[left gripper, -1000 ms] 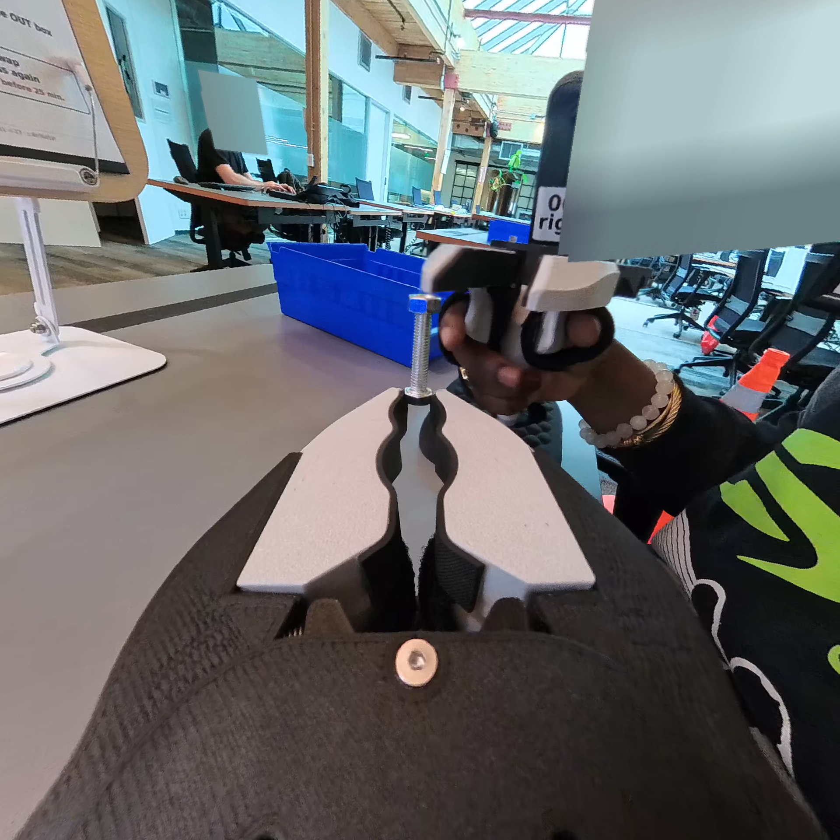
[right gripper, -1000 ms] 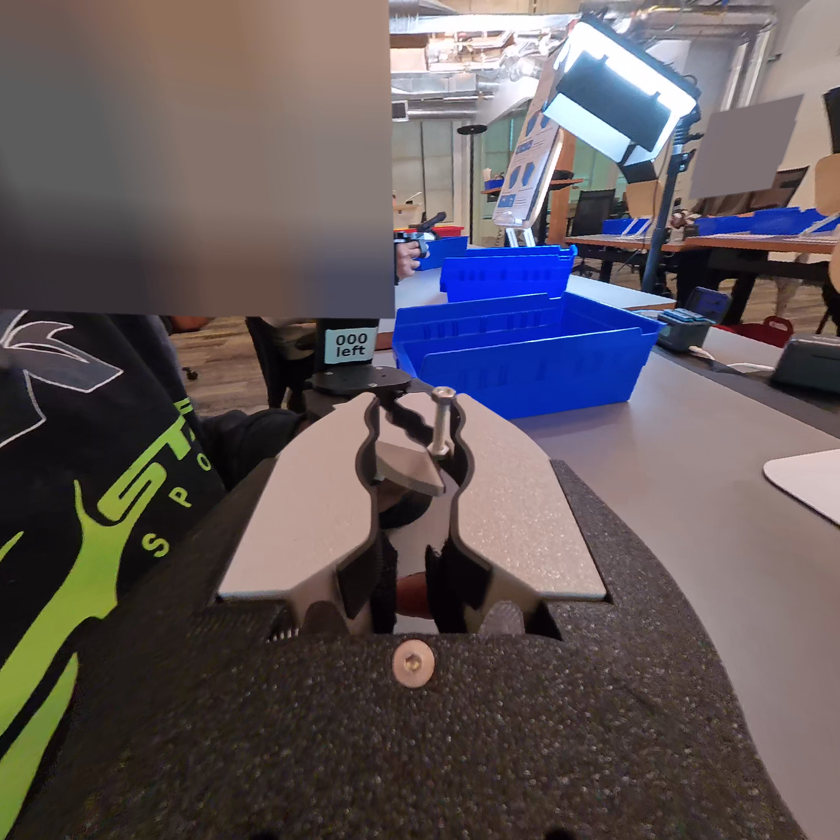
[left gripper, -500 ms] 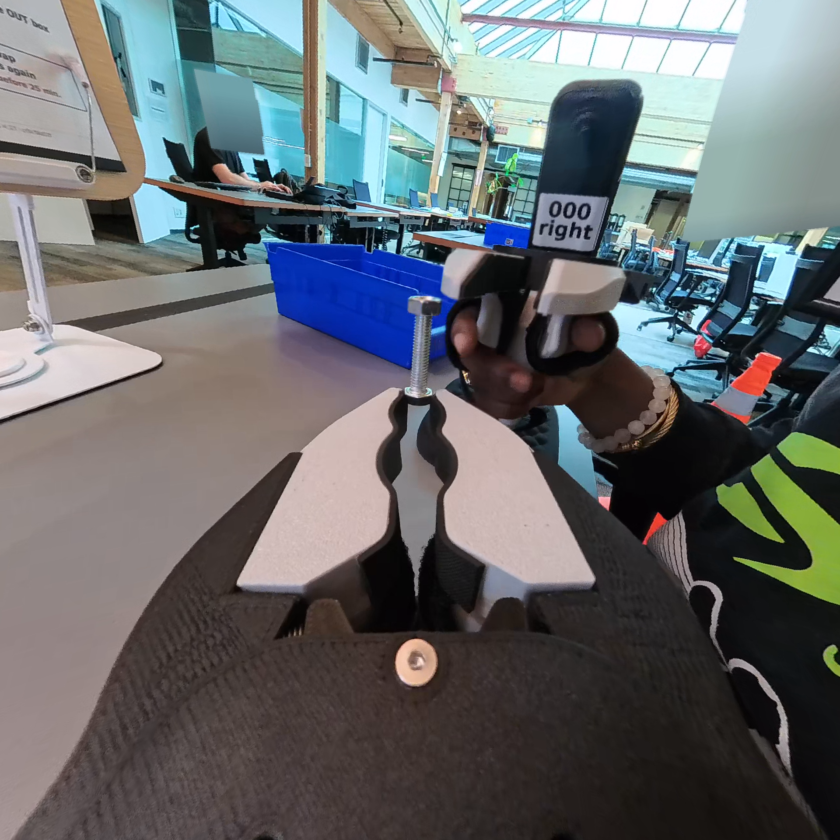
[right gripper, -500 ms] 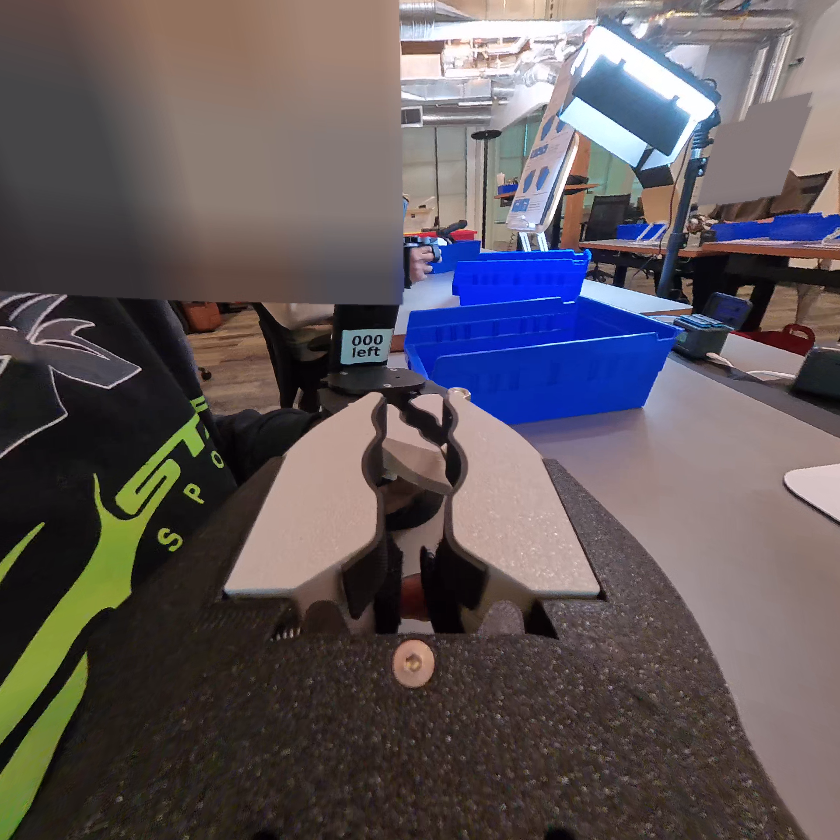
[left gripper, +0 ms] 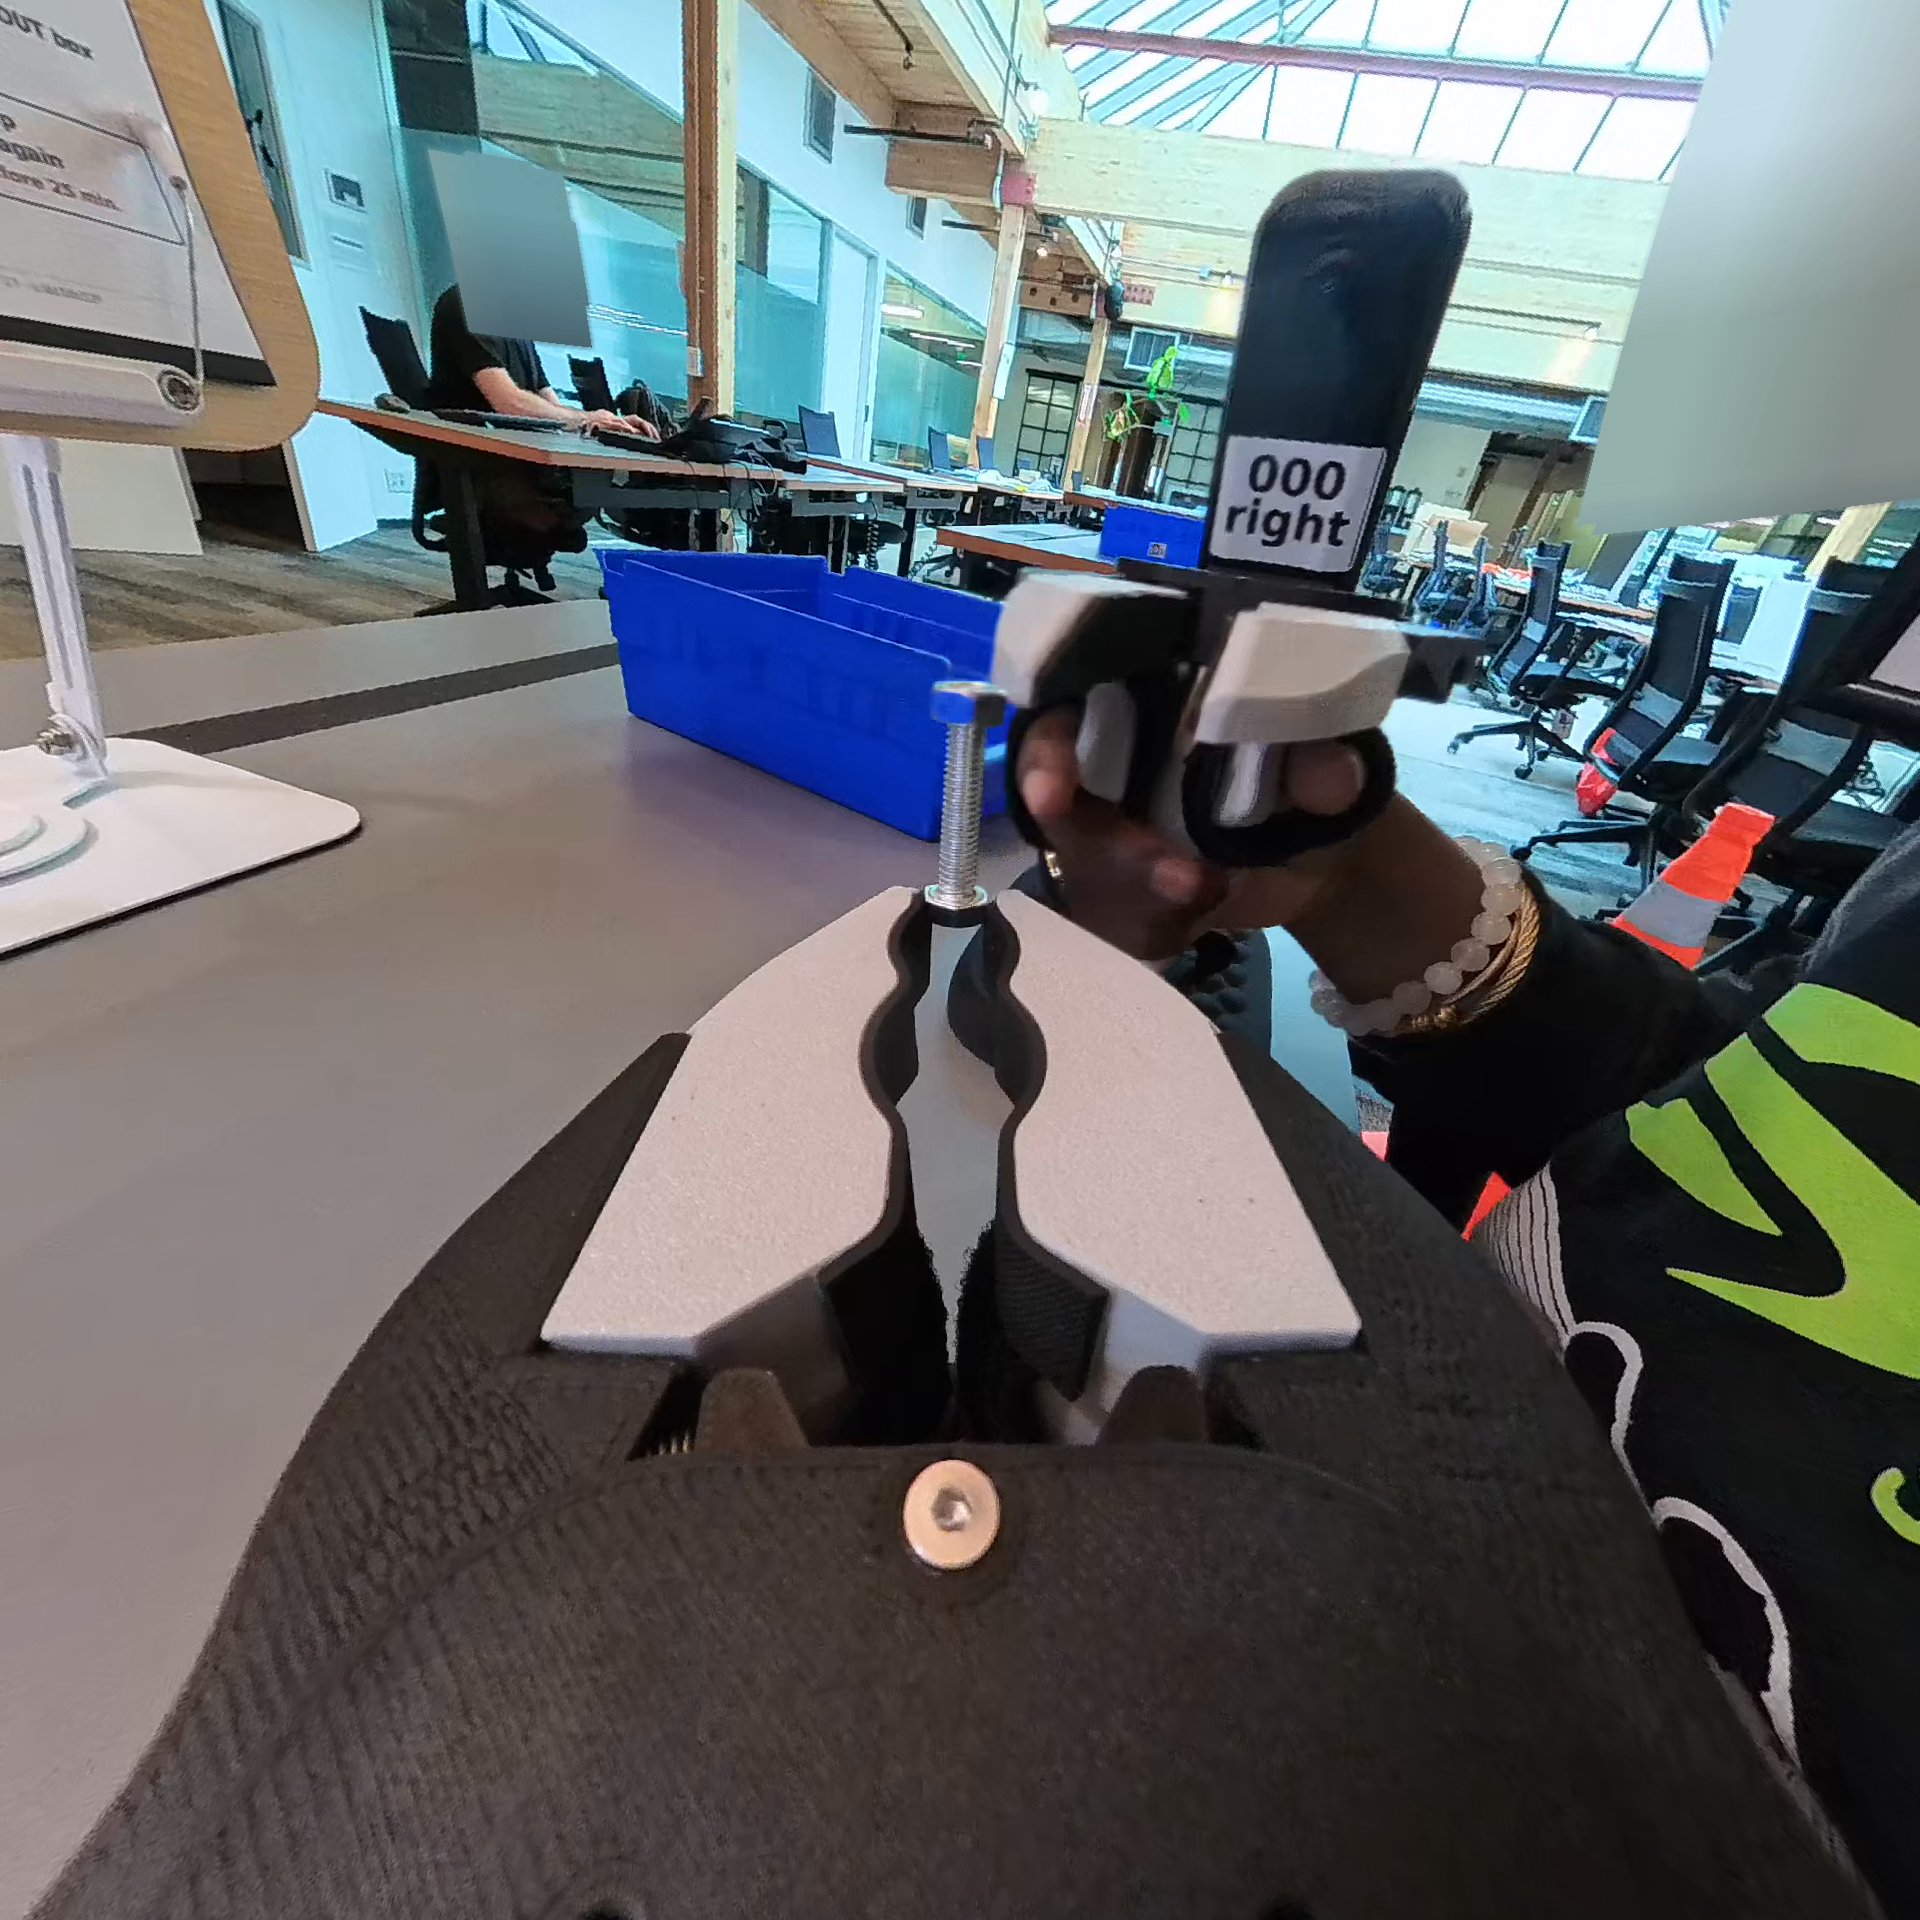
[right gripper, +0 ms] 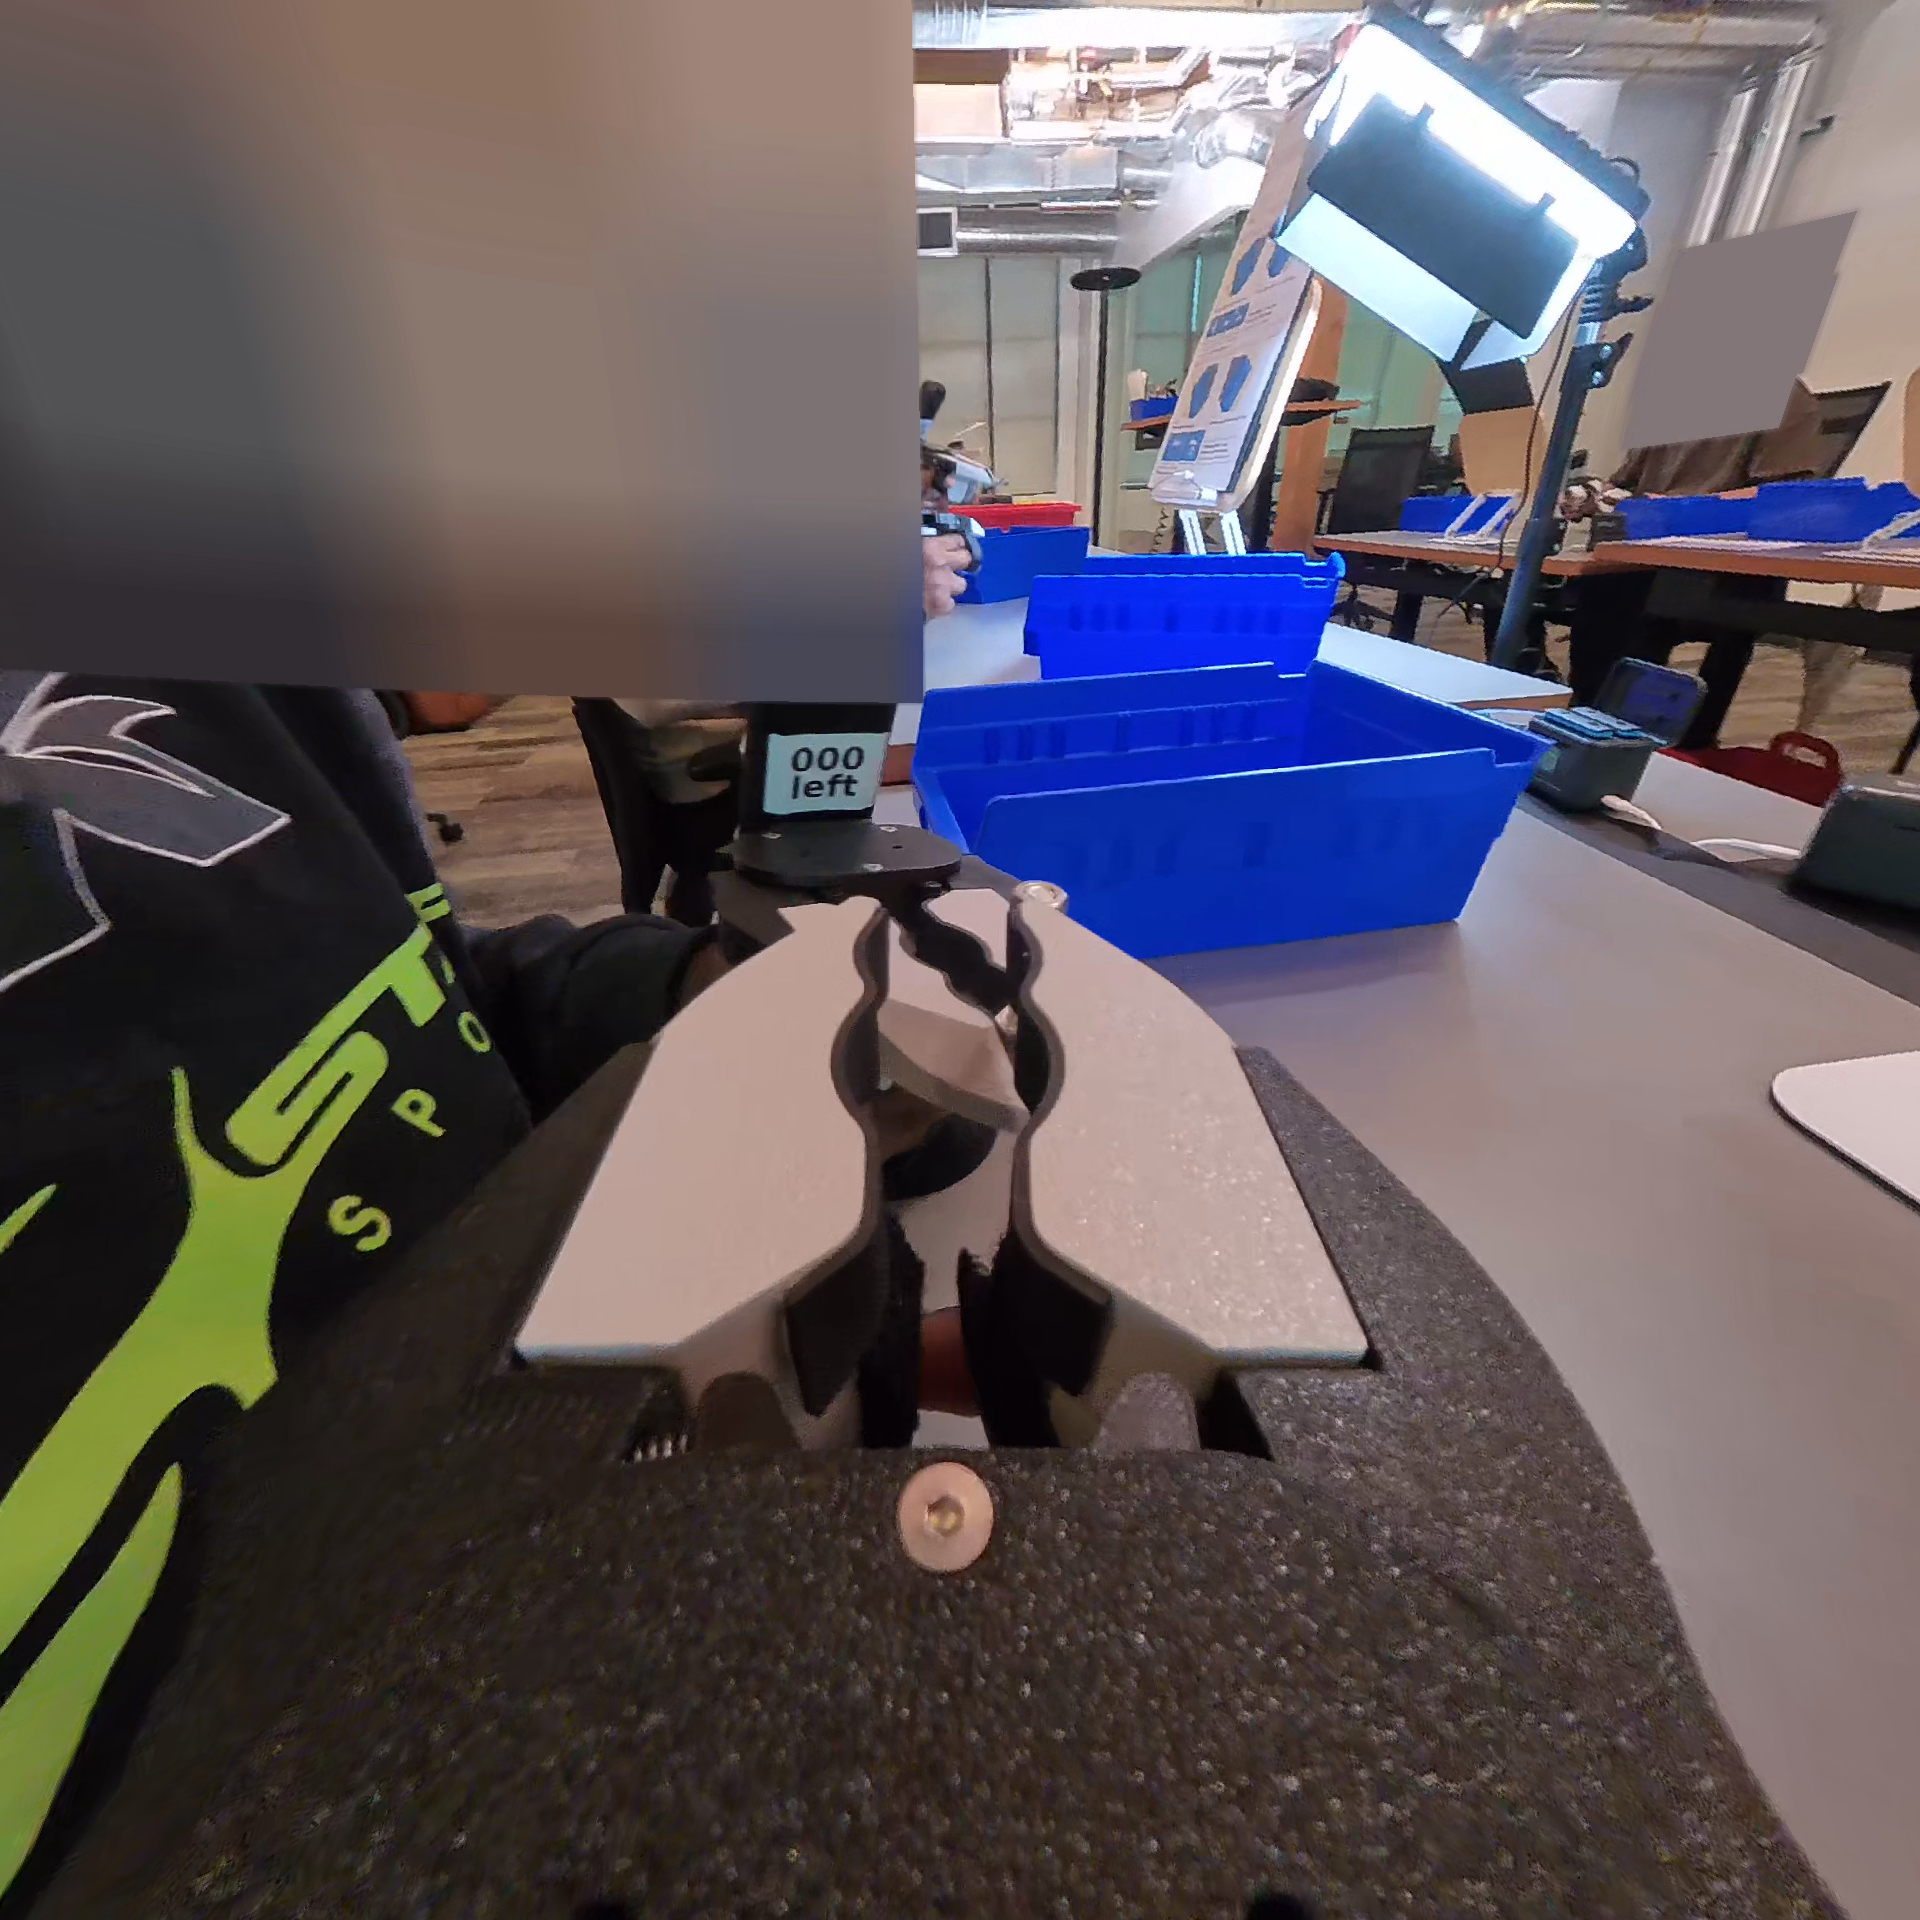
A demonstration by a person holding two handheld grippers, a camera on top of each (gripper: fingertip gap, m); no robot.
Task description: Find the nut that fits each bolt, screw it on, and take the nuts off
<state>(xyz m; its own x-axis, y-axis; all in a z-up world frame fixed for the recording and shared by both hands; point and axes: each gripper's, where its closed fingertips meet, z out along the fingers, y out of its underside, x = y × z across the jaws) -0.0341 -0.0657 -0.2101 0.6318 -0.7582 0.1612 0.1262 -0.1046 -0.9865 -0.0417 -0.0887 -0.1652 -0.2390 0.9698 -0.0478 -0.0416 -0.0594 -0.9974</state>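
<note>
My left gripper (left gripper: 958, 914) jaws pinch the upright bolt (left gripper: 961, 800) low above the desk (left gripper: 416, 987), right gripper (right gripper: 951, 920) jaws narrow at its head, contents unclear; sideways twist could tilt it loose

The left gripper (left gripper: 958, 902) is pinched closed on an upright bolt (left gripper: 958, 800), beside whose head the right gripper (right gripper: 948, 914) is held, narrowly parted.

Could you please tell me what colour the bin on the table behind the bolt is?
The bin is bright blue, clearest in the right wrist view.
</note>
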